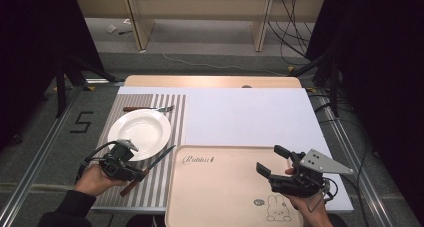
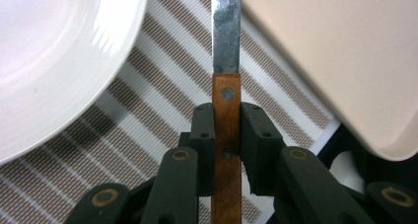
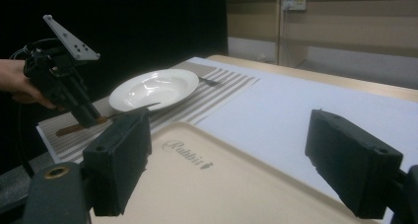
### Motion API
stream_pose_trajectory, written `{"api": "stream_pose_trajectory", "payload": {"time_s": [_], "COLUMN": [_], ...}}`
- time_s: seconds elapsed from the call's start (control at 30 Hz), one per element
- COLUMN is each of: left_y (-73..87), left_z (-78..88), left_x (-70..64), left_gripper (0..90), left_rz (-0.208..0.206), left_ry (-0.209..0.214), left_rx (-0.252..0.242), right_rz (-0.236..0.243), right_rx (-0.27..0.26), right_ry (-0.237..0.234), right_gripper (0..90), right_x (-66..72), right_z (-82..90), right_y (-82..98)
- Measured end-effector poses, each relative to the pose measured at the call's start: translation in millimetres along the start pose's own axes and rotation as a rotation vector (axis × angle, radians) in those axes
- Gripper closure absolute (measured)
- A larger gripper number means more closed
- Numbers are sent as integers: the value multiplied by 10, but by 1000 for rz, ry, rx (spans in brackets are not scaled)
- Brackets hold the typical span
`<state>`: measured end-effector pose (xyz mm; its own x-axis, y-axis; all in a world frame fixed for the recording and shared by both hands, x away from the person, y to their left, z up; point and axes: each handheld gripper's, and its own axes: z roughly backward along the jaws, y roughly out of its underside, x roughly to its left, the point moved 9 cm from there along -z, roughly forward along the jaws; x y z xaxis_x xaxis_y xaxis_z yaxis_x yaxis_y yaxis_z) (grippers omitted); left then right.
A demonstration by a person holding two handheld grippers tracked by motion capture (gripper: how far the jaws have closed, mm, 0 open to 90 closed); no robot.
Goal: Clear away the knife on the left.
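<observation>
A knife with a brown wooden handle [image 2: 226,140] and a steel blade [image 2: 226,26] is clamped between the jaws of my left gripper [image 2: 227,125]. In the high view the left gripper [image 1: 140,174] holds the knife [image 1: 160,159] just above the striped placemat [image 1: 150,192], its blade pointing toward the beige tray [image 1: 225,187]. A white plate [image 1: 140,132] sits on the mat beside it. My right gripper [image 1: 270,159] hovers open over the tray's right part, with nothing between its jaws. The right gripper view shows the right gripper [image 3: 236,160], the left gripper [image 3: 74,100] and the knife [image 3: 106,118].
A fork [image 1: 150,108] lies on the placemat beyond the plate. A white sheet [image 1: 250,117] covers the table behind the tray. The tray carries a rabbit drawing [image 1: 277,209] near its front right corner. Cables and furniture legs stand on the floor beyond the table.
</observation>
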<state>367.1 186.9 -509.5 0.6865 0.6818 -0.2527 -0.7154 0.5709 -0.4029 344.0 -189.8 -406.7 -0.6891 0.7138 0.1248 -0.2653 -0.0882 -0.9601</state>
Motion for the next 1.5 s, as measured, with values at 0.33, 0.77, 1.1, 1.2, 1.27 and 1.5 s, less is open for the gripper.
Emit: {"api": "stream_pose_trajectory", "payload": {"time_s": [0.33, 0.77, 1.1, 1.2, 1.27, 1.5], "left_y": [-156, -411, -506, -511, -520, -530], "left_z": [-10, -80, -233, -266, -289, -384], "left_x": [-245, -620, -906, -953, -986, -1076], "left_gripper": [767, 768, 768, 768, 768, 767], "left_rz": [-12, -30, -47, -45, -39, -44], "left_ry": [89, 165, 216, 227, 233, 253], "left_rx": [-74, -197, -184, -174, -173, -146], "right_rz": [-1, -1, 0, 1, 2, 3], "right_rx": [0, 3, 1, 2, 2, 3], "right_ry": [-1, 0, -1, -2, -1, -1], "right_gripper": [187, 188, 187, 188, 187, 188], "right_x": [0, -1, 0, 0, 0, 2], "right_z": [-1, -1, -2, -3, -2, -4], "right_y": [1, 3, 2, 3, 3, 4]}}
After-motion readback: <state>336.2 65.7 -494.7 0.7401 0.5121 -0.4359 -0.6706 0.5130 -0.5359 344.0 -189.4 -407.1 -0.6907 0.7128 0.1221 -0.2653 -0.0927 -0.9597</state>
